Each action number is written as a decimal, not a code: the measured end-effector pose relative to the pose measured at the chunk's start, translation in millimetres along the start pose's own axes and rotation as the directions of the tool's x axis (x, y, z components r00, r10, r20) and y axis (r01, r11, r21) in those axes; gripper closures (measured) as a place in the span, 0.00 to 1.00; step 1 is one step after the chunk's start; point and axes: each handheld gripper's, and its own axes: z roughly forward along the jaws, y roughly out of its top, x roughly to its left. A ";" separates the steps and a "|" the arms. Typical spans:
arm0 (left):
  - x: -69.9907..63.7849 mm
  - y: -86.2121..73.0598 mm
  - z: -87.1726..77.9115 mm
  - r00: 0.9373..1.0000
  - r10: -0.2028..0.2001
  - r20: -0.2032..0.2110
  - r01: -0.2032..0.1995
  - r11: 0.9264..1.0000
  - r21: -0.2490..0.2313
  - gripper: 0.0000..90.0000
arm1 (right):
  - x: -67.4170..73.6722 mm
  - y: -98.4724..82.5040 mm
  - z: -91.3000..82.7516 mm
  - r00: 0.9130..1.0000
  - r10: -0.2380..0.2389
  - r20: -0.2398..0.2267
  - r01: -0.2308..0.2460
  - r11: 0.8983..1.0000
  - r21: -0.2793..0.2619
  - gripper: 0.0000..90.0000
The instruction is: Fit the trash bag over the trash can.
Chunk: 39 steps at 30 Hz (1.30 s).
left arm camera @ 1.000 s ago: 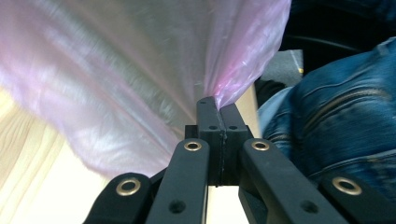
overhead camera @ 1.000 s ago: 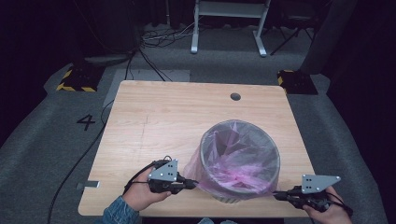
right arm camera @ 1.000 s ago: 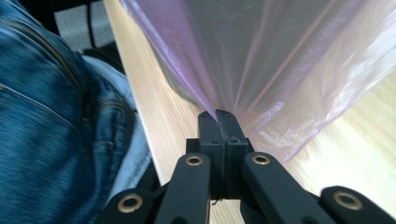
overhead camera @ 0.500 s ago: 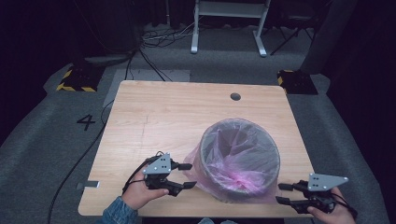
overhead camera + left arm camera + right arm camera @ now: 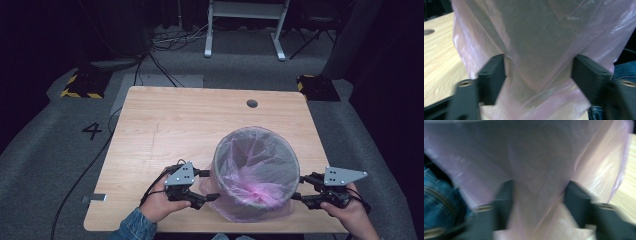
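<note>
Overhead, in the high view, the bin [image 5: 256, 172] stands at the desk's [image 5: 165, 125] near edge, right of centre, lined with a pink bag [image 5: 252, 200] whose skirt hangs outside the wall. The left gripper [image 5: 209, 185] and right gripper [image 5: 300, 187] flank the bin at opposite sides, apparently so the film can be taken at two points and worked evenly. The floor marking "4" [image 5: 92, 131] (beside the desk's left edge) is the one legible character; no brand is readable.

Next, the left gripper view: the bag [image 5: 536, 50] lies between the jaws, which stand wide; contact cannot be confirmed.

Finally, the right gripper view is blurred: the jaws have just been closing, bag film [image 5: 536, 170] bunched between them; whether they clamp it cannot be told.
</note>
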 end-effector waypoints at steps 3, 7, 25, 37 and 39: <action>3.0 2.9 -3.0 1.000 0.006 0.001 -0.006 1.000 0.001 0.69 | -3.9 2.1 -4.0 1.000 0.008 -0.004 -0.008 1.000 -0.013 1.00; 4.6 6.8 -5.4 1.000 0.000 -0.007 0.000 1.000 0.006 0.96 | -10.2 4.3 -9.2 0.998 0.041 0.053 -0.040 0.999 -0.030 1.00; 37.3 -18.5 -4.5 0.981 -0.160 -0.108 0.164 0.986 0.033 1.00 | -45.6 -39.3 26.5 0.968 0.205 0.148 -0.229 0.959 0.168 1.00; 44.4 -39.2 -6.0 0.973 -0.180 -0.143 0.192 0.979 0.074 1.00 | -35.1 -53.9 4.4 0.973 0.157 0.167 -0.186 0.967 0.175 0.83; 41.6 -30.9 -8.5 0.980 -0.156 -0.125 0.162 0.986 0.037 0.98 | -33.1 -41.1 -2.8 0.981 0.134 0.139 -0.148 0.985 0.089 0.53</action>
